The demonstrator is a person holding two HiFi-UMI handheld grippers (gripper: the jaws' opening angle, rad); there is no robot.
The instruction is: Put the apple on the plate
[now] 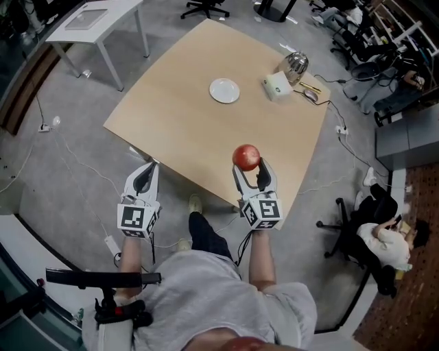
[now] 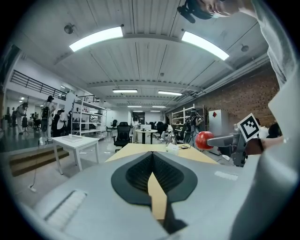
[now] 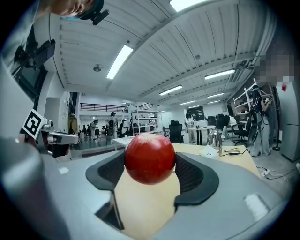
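Observation:
A red apple (image 1: 246,157) sits between the jaws of my right gripper (image 1: 247,164), which is shut on it above the tan table's (image 1: 178,103) near edge. In the right gripper view the apple (image 3: 150,158) fills the gap between the dark pads (image 3: 194,176). The white plate (image 1: 224,90) lies bare toward the far side of the table, well beyond the apple. My left gripper (image 1: 149,166) hangs off the table's near-left edge, shut and holding nothing. From the left gripper view the apple (image 2: 204,139) shows at the right.
A metal kettle (image 1: 296,65), a white box (image 1: 278,87) and a mouse with cables (image 1: 312,94) sit at the table's far right corner. A white side table (image 1: 96,20) stands far left. An office chair (image 1: 343,233) and a seated person (image 1: 387,240) are at right.

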